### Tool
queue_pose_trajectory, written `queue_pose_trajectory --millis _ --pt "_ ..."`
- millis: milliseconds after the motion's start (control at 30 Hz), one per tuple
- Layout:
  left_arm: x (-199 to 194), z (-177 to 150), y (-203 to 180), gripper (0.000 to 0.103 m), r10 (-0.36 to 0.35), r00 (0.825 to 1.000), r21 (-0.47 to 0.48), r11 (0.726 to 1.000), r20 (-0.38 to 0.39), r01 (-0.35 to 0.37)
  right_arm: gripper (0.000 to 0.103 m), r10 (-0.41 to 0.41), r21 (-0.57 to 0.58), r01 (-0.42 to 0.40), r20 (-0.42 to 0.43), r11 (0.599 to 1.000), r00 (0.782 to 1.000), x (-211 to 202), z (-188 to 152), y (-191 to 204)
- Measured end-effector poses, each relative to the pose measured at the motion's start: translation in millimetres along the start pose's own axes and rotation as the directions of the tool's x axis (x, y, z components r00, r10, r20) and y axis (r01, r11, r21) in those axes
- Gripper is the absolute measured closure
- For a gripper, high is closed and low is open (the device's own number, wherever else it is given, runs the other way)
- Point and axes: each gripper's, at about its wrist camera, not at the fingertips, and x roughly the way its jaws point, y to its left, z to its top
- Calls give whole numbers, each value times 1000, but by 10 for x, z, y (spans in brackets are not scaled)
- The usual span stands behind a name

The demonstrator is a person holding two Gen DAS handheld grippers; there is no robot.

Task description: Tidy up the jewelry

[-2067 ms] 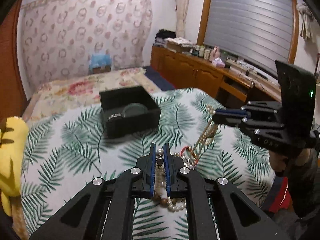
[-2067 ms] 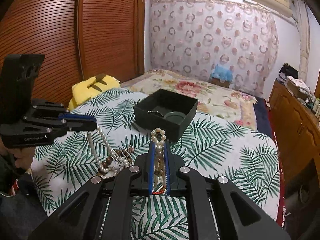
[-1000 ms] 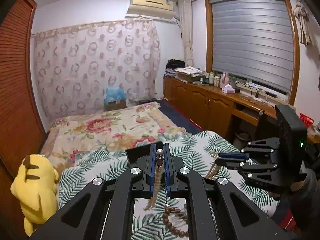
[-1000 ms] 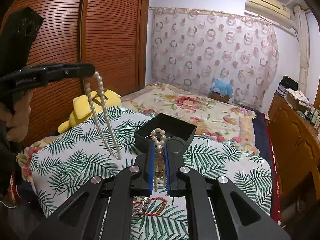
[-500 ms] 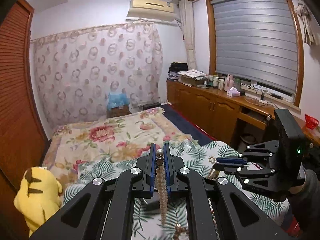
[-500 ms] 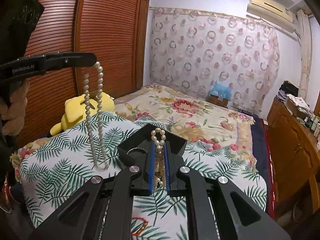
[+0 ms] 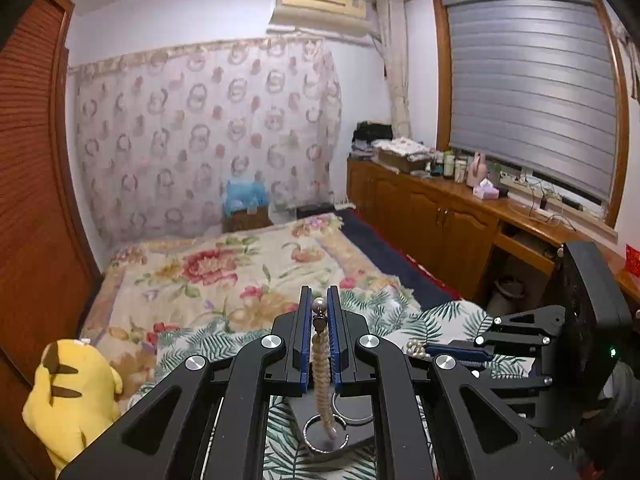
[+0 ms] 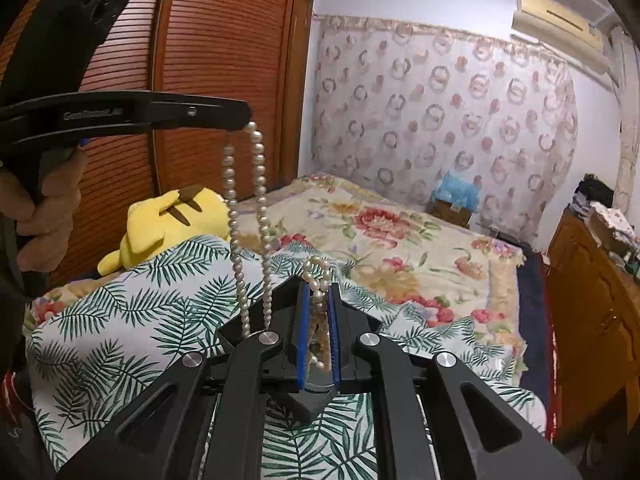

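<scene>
My left gripper is shut on a pearl necklace that hangs straight down over the black jewelry box, which holds a silver ring and a round lid. From the right wrist view the left gripper is raised high, its pearl necklace dangling in a long loop. My right gripper is shut on a second pearl strand, held just above the black box. The right gripper also shows at the right of the left wrist view.
A palm-leaf cloth covers the near end of the bed. A yellow plush toy lies at the left by the wooden wardrobe doors. A wooden cabinet runs along the right wall.
Both grippers lifted their pearl strands up off the cloth and moved forward. Both strands now hang over the black box, which sits directly under the fingers.
</scene>
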Motion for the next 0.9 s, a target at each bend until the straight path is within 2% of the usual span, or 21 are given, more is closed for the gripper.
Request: queue_pose_trajectory --millis 200,433,500,567,667,833,900 --pt "324 -80 72 96 -3 999 -7 1000 -44 3 93 29 4 -29 -79 1000 996 322 -190 31" --pt "505 -74 115 96 -3 998 -16 1000 -57 2 92 65 27 -62 -133 998 989 504 -349 43" --pt "516 -70 104 96 -1 999 -11 1000 -53 0 88 69 33 -65 -141 997 988 527 -372 39" --pt "555 -65 110 96 5 999 -5 1000 -51 -5 73 72 39 -67 -146 997 987 544 -393 37" --pt "620 -77 109 96 7 998 -2 1000 -62 -7 73 69 41 -63 -149 997 986 547 -426 49" --pt "808 -267 132 96 7 992 -13 1000 -124 -9 73 56 51 -49 -147 997 988 499 -457 44" --pt "839 -345 139 93 25 991 -10 1000 -135 -27 73 49 54 -42 -143 998 989 462 -469 37"
